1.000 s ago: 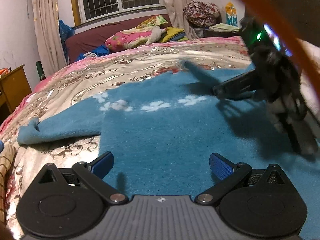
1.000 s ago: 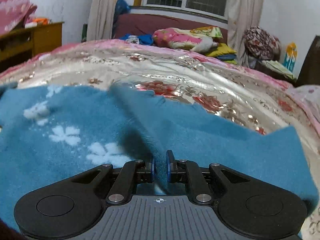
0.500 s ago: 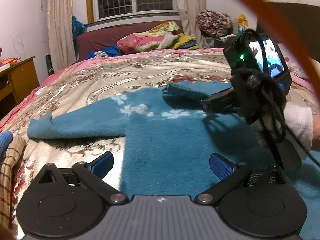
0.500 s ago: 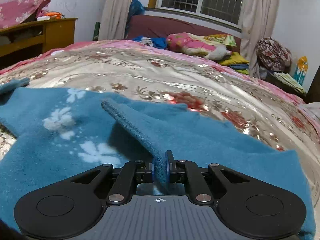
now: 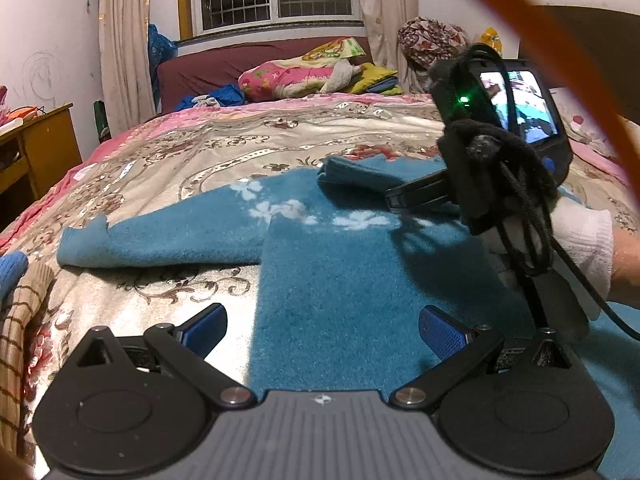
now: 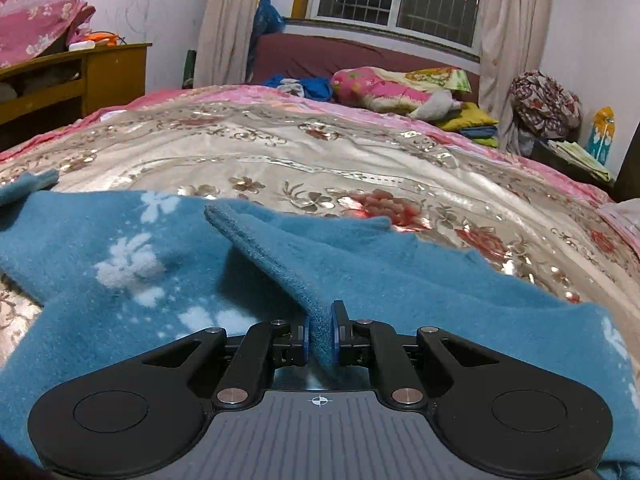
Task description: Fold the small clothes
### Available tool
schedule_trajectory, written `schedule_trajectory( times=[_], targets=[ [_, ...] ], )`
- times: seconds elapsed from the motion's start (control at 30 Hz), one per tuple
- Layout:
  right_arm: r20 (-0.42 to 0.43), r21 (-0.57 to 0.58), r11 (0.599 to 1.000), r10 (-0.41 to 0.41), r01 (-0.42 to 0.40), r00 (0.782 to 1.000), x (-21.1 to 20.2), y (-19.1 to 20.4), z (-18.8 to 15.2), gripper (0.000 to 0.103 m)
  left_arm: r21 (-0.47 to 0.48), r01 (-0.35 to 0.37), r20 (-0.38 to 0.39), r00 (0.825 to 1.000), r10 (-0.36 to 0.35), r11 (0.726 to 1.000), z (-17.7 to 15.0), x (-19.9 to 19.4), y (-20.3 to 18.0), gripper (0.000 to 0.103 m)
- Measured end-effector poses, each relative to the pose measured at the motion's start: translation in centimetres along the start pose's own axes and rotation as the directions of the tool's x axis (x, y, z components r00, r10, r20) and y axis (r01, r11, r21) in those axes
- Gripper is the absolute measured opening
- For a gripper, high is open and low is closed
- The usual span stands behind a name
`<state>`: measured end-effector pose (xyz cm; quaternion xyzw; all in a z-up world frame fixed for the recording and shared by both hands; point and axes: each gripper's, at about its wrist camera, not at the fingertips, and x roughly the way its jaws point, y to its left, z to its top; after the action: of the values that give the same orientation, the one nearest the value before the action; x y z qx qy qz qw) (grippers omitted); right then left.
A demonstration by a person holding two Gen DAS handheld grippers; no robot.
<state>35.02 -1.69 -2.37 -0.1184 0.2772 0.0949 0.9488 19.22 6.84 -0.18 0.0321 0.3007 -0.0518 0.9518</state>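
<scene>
We see a bed [image 6: 320, 160] covered with a shiny flowered spread, and on its near part lies the blue sweater [image 5: 340, 280], fuzzy, with white flower shapes across the chest. It lies mostly flat. 1 sleeve [image 5: 160, 236] stretches out flat to the left on the spread, its cuff near a brown striped cloth [image 5: 20, 320] at the bed's left edge. The other sleeve [image 6: 280, 248] is raised off the sweater's body, running up from the right gripper toward its cuff, which hangs over the chest.

Our right gripper [image 6: 320, 336] has its 2 fingers closed tight on that raised sleeve, the fabric pinched between the blue pads. In the left wrist view we see it from the side, held in a hand [image 5: 580, 248] in a white cuffed glove, with a small lit screen [image 5: 520, 100] on its back.

Our left gripper [image 5: 322, 328] is spread wide and holds nothing; it hovers over the sweater's lower left edge, 1 blue fingertip [image 5: 204, 324] over the spread and the other over the sweater.
</scene>
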Motion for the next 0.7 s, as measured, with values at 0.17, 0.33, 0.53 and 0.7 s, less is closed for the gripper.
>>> schedule_trajectory(
  times=[0.17, 0.33, 0.53, 0.7],
  targets=[
    [-0.017, -0.019, 1.0, 0.009, -0.01, 1.0, 0.3, 0.6, -0.3, 0.021, 0.001, -0.001, -0.005, 1.0, 0.001, 1.0, -0.1, 0.1, 0.0, 0.103],
    [-0.015, 0.018, 0.994, 0.104, -0.103, 0.995, -1.0, 0.0, 0.3, 0.033, -0.003, -0.003, 0.003, 1.0, 0.003, 1.0, 0.0, 0.0, 0.1, 0.103],
    [0.024, 0.005, 0.99, 0.138, -0.139, 0.99, -2.1, 0.5, 0.8, 0.033, -0.019, -0.013, 0.016, 1.0, 0.013, 1.0, 0.1, -0.4, 0.7, 0.103],
    [-0.054, 0.023, 0.991, 0.133, -0.132, 0.99, -0.2, 0.8, 0.3, 0.033, -0.039, -0.022, 0.008, 1.0, 0.022, 0.999, 0.1, -0.2, 1.6, 0.103]
  ],
)
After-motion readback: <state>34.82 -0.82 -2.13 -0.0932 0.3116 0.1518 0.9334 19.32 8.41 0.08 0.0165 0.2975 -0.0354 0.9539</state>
